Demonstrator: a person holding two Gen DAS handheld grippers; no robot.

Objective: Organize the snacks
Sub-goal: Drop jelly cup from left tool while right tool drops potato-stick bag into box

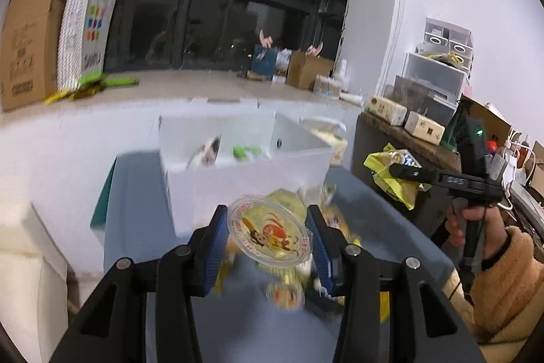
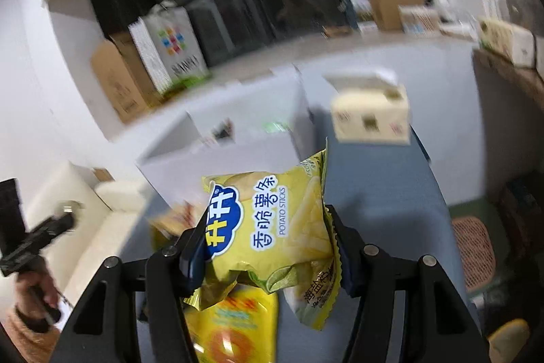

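In the left wrist view, the left gripper point(image 1: 268, 235) fills the lower middle of the frame, its blue-padded jaws clamped on a round jelly cup point(image 1: 268, 234). The cup sits squarely between the two pads, its printed foil lid tilted toward the camera, lifted clear of the blue table point(image 1: 136, 227) below. Under and behind the cup, at lower centre, a blurred heap of snacks point(image 1: 289, 288) lies on the table. Just above the cup in the frame stands a white divided bin point(image 1: 244, 176), with small items blurred inside its compartments. At the right edge of this view, the right gripper point(image 1: 394, 169) reaches in from a hand point(image 1: 472, 223) in a fuzzy tan sleeve, a yellow bag hanging from its tip.

In the right wrist view, that right gripper point(image 2: 268, 247) occupies the lower centre, its jaws clamped on the yellow potato sticks bag point(image 2: 272, 227). The bag stands between the fingers, its top rising above them and its crumpled lower end drooping below the right finger. Beneath it, at the bottom of the frame, another yellow packet point(image 2: 234, 329) lies blurred on the table. The white bin appears above the bag, upper centre, and a cream tissue box point(image 2: 370, 114) sits to its right. The left hand point(image 2: 37, 291) shows at lower left.
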